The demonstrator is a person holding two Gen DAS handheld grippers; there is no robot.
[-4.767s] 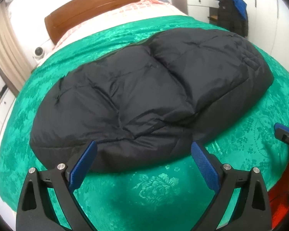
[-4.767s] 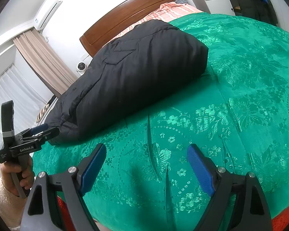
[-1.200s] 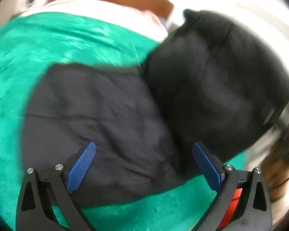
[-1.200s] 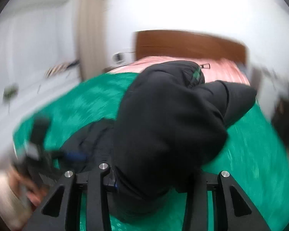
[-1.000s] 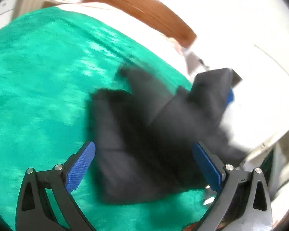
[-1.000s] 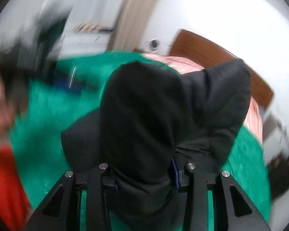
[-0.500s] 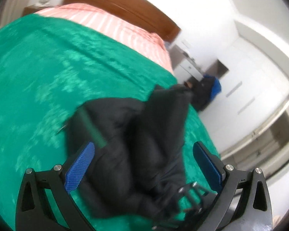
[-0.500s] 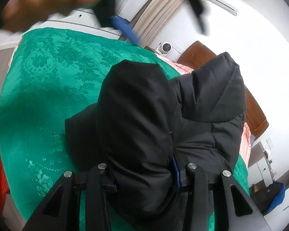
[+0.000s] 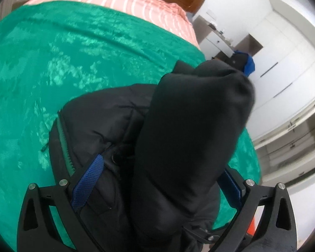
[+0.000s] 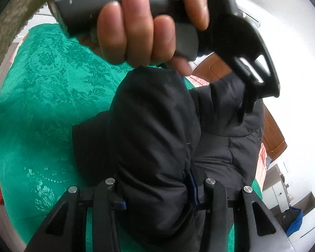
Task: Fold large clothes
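Your right gripper [image 10: 155,191] is clamping a thick fold of the puffy black quilted down jacket [image 10: 153,130], lifting it off the green brocade bedspread [image 10: 42,96]; your left gripper [image 9: 157,180] is straddling the bundle, jaws spread, unclenched. Next, you are likely laying this fold flat across the jacket's body beyond.

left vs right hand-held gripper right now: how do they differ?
Jaws: the left hand-held gripper stands wide, blue pads apart; the right hand-held gripper is drawn in narrow.
Grip: the right one pinches a thick fold of the black jacket; the left one straddles the jacket with its left pad clear, and its right pad is half hidden, so contact there is uncertain.
Shared: black frames, blue pads, both over the green bedspread.
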